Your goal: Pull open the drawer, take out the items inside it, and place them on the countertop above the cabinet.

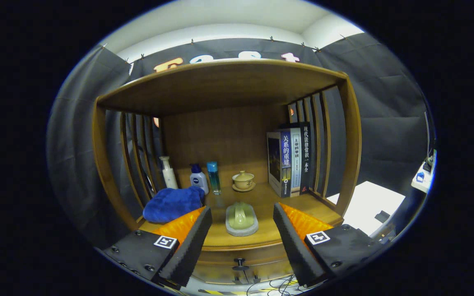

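Hand-held gripper (241, 236) released, empty, facing the bench (261, 238). Drawer (237, 269) shut; small stiff knob (240, 261), pinch squarely, likely slippery.

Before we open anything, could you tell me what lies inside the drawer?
I cannot tell: the drawer below the countertop is shut, so its contents are hidden. Its knob shows between the open gripper fingers.
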{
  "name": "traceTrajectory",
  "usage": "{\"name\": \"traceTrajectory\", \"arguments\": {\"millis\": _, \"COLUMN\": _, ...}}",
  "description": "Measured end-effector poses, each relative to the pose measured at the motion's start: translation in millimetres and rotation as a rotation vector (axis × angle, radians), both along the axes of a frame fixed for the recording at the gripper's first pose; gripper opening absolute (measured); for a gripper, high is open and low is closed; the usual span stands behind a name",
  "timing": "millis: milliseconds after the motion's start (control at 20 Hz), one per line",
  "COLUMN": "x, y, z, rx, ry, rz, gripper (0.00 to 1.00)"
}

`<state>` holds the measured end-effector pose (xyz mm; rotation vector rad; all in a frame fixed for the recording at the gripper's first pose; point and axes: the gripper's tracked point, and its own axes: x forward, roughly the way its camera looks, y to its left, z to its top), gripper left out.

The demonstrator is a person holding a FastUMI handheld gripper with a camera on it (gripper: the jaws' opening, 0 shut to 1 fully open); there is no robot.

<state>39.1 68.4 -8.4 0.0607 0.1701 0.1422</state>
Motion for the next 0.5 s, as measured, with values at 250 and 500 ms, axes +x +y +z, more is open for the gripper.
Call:
{"name": "traceTrajectory", "arguments": {"millis": 250, "x": -15.2, "y": -2.8, "z": 27.5, "rx": -0.016, "ry": -0.039, "rz": 0.001, "gripper": 0.98}}
{"name": "traceTrajectory", "arguments": {"millis": 500, "x": -34.0, "y": -5.8, "z": 41.2, "rx": -0.039, "ry": -0.076, "rz": 0.011, "gripper": 0.98}}
